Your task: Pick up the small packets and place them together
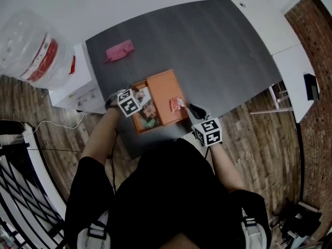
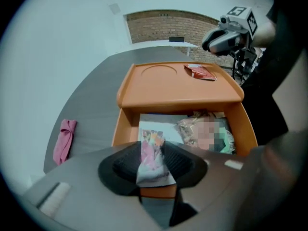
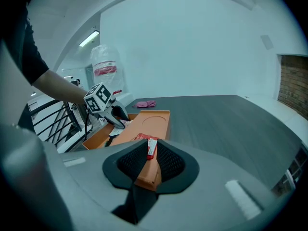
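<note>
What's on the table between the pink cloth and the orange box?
Nothing. Only bare grey table lies between the pink cloth and the orange box. The head view shows it best.

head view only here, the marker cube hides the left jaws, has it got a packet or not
Observer: Yes. The left gripper pinches a pink packet upright between its pads.
Operator: anything left in that compartment
Observer: A crinkly clear packet lies beside a white sheet.
Operator: and the right jaws
Observer: The right gripper is open and empty. The red packet lies on the orange tray just past its tips.
</note>
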`<move>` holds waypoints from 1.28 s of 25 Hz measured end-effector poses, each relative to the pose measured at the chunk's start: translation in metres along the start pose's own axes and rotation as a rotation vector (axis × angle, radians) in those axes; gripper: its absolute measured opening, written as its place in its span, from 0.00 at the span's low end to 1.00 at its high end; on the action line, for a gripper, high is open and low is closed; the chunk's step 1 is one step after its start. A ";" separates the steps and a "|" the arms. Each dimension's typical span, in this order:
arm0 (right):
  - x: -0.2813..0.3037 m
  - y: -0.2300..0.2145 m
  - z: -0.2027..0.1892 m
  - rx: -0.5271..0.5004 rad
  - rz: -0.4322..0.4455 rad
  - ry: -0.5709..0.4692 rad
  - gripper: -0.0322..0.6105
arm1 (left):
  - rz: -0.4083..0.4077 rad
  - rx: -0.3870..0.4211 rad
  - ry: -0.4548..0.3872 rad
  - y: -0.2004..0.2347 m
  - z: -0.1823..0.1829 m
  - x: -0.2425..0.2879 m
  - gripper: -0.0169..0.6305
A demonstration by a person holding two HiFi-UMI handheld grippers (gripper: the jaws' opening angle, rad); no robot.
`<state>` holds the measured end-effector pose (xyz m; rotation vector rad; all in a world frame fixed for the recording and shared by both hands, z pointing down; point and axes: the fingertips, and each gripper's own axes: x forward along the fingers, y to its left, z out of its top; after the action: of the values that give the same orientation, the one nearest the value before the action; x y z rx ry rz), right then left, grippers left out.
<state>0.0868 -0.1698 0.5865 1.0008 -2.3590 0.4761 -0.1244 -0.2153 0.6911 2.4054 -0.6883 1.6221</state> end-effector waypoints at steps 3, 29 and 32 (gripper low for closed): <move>0.001 0.001 0.001 0.000 0.005 -0.004 0.15 | 0.044 0.000 -0.040 0.004 0.006 -0.011 0.22; 0.013 0.013 0.015 -0.020 0.041 -0.030 0.14 | 0.103 -0.349 -0.346 0.053 0.014 -0.114 0.11; 0.014 0.014 0.012 -0.022 0.046 -0.027 0.14 | 0.072 -0.360 -0.413 0.051 0.033 -0.120 0.11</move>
<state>0.0645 -0.1745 0.5837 0.9501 -2.4108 0.4555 -0.1563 -0.2387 0.5628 2.4714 -1.0392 0.9168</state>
